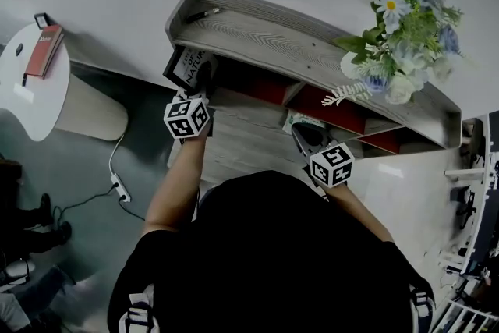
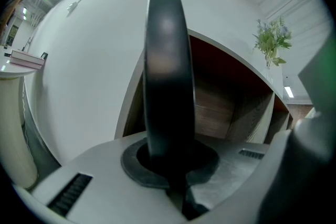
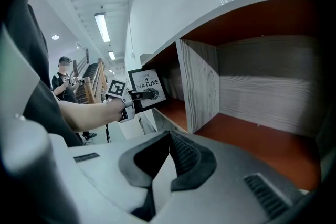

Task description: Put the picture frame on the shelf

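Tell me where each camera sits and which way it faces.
Head view: on the person's head, looking down on the shelf; arms, torso show.
Left gripper view: on the left gripper, along its jaws, shut on the frame, seen edge-on.
Right gripper view: on the right gripper, facing a shelf compartment; the left forearm shows.
Head and right gripper views both show the frame's front.

grey wood-grain shelf (image 1: 273,39), red-lined compartments, against white wall. on top: dark pen-like item (image 1: 204,12) left end, vase of flowers (image 1: 394,51) right end.
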